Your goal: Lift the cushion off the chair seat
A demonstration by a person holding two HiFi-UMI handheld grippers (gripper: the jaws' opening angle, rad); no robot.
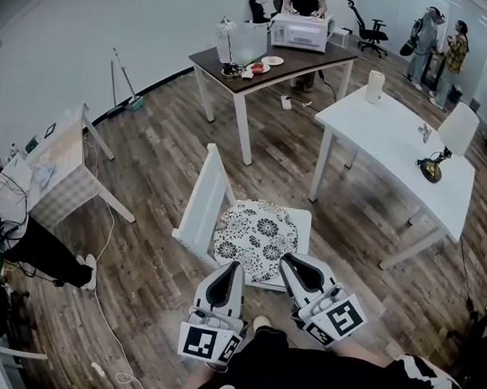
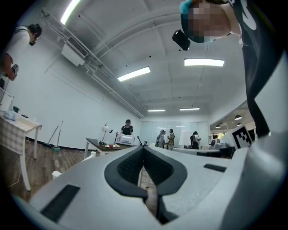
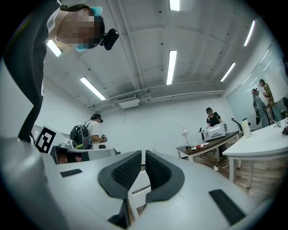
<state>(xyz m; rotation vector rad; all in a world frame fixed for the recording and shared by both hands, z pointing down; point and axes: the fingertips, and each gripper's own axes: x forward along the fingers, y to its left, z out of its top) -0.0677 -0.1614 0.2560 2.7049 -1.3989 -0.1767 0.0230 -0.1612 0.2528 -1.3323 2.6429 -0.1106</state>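
Head view looks steeply down on the chair (image 1: 202, 200), gripper views low, level across the room, all share the brown table (image 1: 312, 63)

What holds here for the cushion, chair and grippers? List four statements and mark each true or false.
1. The cushion lies on the chair seat. True.
2. The left gripper grips the cushion. False: its jaws are together, holding nothing.
3. The cushion is plain red. False: it is white with dark flowers.
4. The right gripper is shut and empty. True.
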